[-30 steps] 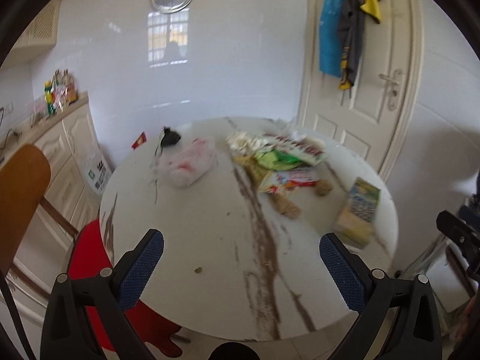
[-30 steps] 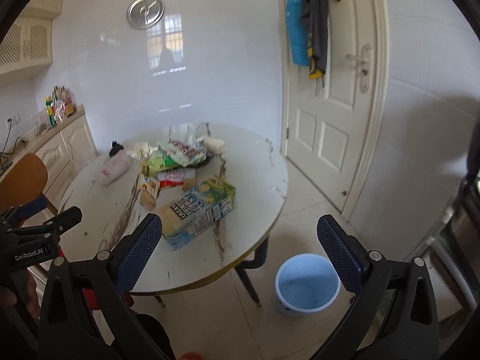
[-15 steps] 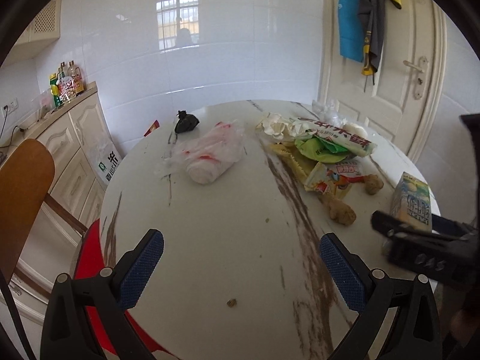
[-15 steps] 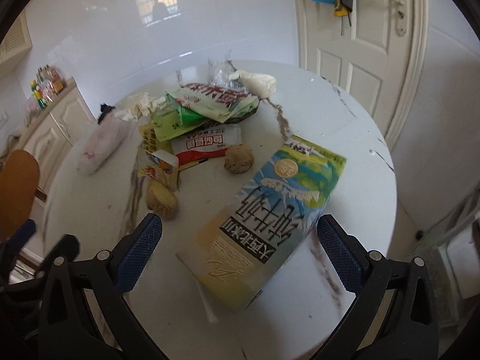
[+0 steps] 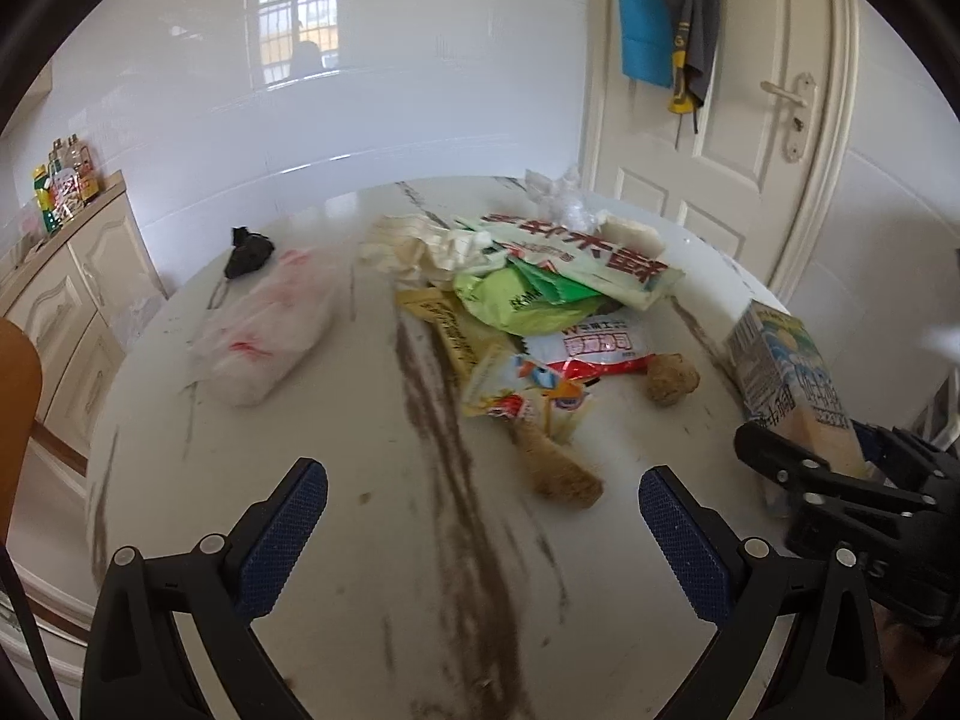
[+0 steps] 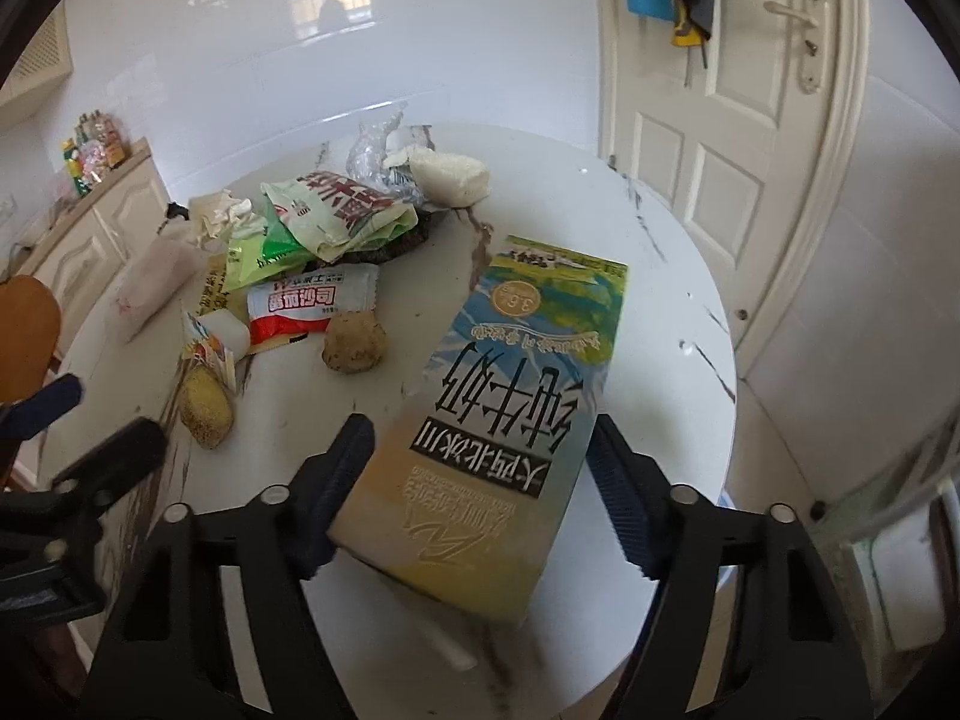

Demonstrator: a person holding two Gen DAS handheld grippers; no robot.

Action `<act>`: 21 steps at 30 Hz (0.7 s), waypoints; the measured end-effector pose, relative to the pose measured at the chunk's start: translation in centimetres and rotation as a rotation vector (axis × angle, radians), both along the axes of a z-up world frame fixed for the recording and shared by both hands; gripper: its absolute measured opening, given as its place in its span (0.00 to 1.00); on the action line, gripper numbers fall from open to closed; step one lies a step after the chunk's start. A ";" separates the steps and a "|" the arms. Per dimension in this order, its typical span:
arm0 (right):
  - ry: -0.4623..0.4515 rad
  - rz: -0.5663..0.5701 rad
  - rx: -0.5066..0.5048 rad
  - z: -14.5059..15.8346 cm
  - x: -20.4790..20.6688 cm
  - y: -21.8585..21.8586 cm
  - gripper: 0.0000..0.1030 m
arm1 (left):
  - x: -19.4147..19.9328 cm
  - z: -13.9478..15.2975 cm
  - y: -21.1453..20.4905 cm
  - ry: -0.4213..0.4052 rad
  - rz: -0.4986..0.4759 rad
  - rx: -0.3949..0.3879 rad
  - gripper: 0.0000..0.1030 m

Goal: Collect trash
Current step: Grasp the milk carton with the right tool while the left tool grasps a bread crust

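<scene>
The left gripper (image 5: 483,525) is spread wide with nothing between its blue pads, poised over a bare, brown-streaked stretch of the round table (image 5: 336,588). In this left wrist view the trash sits ahead: a white plastic bag (image 5: 264,333) with red marks at 11 o'clock, a small black lump (image 5: 247,252) beyond it, and a heap of snack wrappers (image 5: 540,288) at 12 to 1 o'clock. A brown lump (image 5: 672,380) lies at 2 o'clock, and a tan stick-shaped piece (image 5: 555,468) lies just ahead of the right pad. The milk carton (image 5: 792,384) is at 3 o'clock, its near end between the fingers of the right gripper (image 5: 840,468).

In the right wrist view, the right gripper (image 6: 480,483) has its fingers on either side of the milk carton (image 6: 510,408), both pads at its sides; the carton lies flat on the table (image 6: 672,312), stretching toward 12 o'clock. The wrappers (image 6: 312,240) are heaped at 10 to 11 o'clock, with the brown lump (image 6: 354,341) just left of the carton. The left gripper (image 6: 78,420) shows at 9 o'clock.
</scene>
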State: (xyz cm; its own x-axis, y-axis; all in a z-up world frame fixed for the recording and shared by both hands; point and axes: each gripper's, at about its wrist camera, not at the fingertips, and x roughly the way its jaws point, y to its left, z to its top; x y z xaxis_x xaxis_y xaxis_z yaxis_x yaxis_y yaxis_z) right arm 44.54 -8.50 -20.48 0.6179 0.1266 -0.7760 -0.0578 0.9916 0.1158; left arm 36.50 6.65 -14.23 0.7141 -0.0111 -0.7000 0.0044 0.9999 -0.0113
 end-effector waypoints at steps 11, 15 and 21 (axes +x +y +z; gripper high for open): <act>-0.022 0.097 0.099 0.0 0.0 -1.8 0.45 | 3.9 -2.6 -1.1 0.089 -0.007 -0.013 0.71; -0.024 0.098 0.108 0.0 -0.3 -1.6 0.45 | 3.5 -2.3 -1.0 0.070 -0.037 -0.025 0.27; -0.031 0.119 0.127 1.0 -1.4 -1.2 0.45 | 2.1 -2.2 0.0 0.059 -0.068 -0.103 0.24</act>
